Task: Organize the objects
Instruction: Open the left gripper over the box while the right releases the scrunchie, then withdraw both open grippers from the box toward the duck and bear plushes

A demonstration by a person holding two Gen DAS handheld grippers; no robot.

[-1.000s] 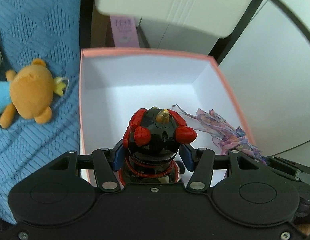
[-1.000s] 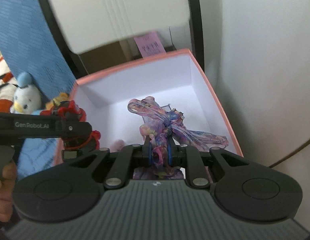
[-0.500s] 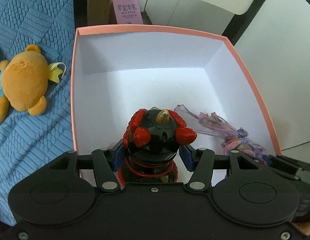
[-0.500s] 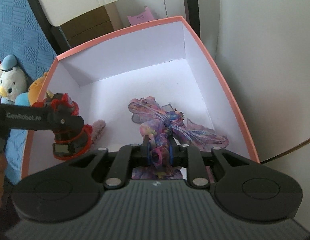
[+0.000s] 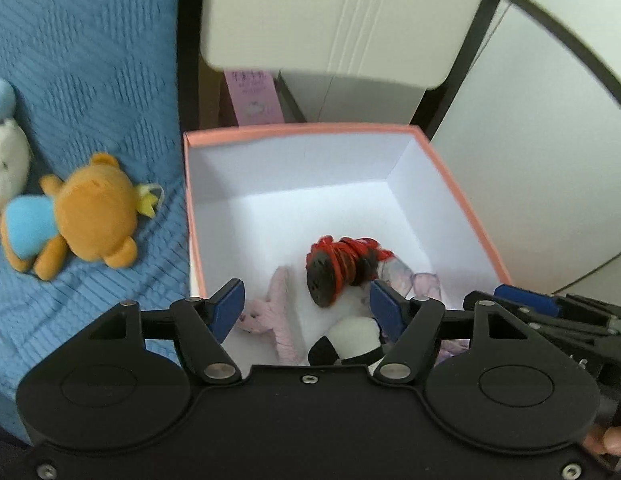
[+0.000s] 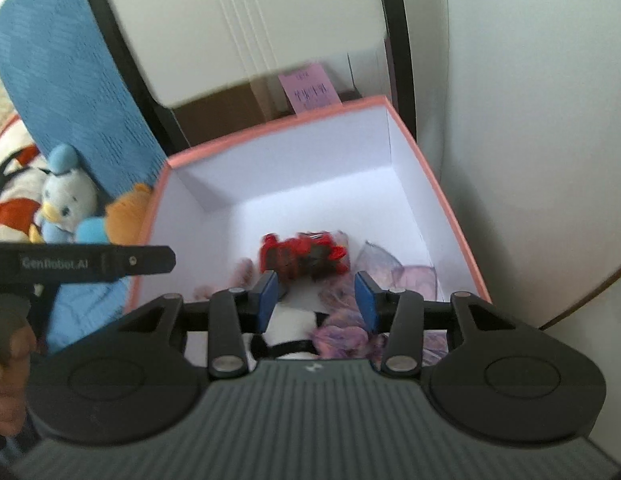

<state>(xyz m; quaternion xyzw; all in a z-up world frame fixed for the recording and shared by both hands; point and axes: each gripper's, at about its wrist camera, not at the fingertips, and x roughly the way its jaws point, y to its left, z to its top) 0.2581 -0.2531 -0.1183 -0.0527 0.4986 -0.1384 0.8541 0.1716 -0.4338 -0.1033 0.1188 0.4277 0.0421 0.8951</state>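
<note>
A pink-rimmed white box (image 5: 462,200) (image 6: 438,196) stands beside the blue cloth. In it lie a black and red figure (image 5: 338,268) (image 6: 306,256) on its side, a purple ribbon bow (image 5: 422,280) (image 6: 398,272), a pale pink plush (image 5: 278,312) and a black and white plush (image 5: 350,340) (image 6: 290,332). My left gripper (image 5: 306,304) is open and empty above the box's near edge. My right gripper (image 6: 316,296) is open and empty above the box too. The left gripper's finger (image 6: 98,264) shows at the left of the right wrist view.
An orange bear plush (image 5: 86,212) and a white and blue duck plush (image 6: 66,200) lie on the blue cloth (image 5: 82,80) left of the box. A white chair back (image 5: 330,16) and a pink card (image 5: 254,92) are behind it. A white wall (image 6: 530,120) is at the right.
Both grippers opened and pulled up and back. The black and red figure dropped into the box and lies on its side. The ribbon bow now lies loose in the box.
</note>
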